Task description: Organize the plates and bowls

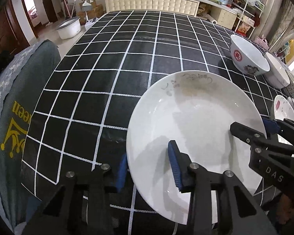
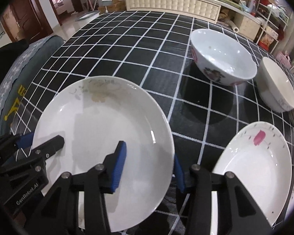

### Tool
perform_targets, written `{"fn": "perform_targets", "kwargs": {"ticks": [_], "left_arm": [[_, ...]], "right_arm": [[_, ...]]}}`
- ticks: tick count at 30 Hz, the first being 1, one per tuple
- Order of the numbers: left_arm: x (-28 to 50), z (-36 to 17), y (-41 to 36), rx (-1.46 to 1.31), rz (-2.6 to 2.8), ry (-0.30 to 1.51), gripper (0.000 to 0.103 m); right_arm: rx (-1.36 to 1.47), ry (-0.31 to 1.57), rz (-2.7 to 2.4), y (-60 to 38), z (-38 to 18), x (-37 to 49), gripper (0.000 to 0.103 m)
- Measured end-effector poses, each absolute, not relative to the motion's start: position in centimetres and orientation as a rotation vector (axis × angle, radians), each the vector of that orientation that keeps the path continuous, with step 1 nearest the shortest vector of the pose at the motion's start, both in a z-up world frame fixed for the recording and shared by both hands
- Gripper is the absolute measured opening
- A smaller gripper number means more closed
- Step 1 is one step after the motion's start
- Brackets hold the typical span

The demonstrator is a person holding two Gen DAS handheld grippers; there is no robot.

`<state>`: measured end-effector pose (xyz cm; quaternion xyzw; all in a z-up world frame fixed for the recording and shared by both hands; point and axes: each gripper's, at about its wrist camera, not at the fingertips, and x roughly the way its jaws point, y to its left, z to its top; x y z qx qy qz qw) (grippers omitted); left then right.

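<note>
The large white ceramic plate (image 1: pixel 194 121) lies near the front edge of the black checked surface (image 1: pixel 115 62). The left gripper (image 1: pixel 150 168) straddles its left rim, the right gripper (image 2: pixel 150 168) its right rim, each partly spread; whether the blue pads press the rim cannot be told. Two white bowls (image 2: pixel 223 56) stand toward the right edge.

Both grippers, left (image 1: pixel 149 171) and right (image 2: pixel 150 166), have black angular linkage arms with silver screws and ribbed blue pads (image 1: pixel 174 168); white lettering marks their sides.
</note>
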<state>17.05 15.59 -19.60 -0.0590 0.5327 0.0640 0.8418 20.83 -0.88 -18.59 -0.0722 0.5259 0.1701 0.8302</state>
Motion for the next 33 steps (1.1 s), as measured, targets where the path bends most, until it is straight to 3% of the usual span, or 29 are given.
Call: {"fn": "perform_targets", "kwargs": {"ticks": [22, 33], "left_arm": [[17.5, -19.2, 15.9, -0.074, 0.204, 1.130, 0.036], [15.1, -14.4, 14.7, -0.078, 0.256, 1.050, 0.036]], "right_arm": [[-0.106, 1.090, 0.377, -3.2, -16.7, 20.9, 0.050], [-0.055, 1.028, 0.308, -8.9, -13.8, 18.2, 0.050]]}}
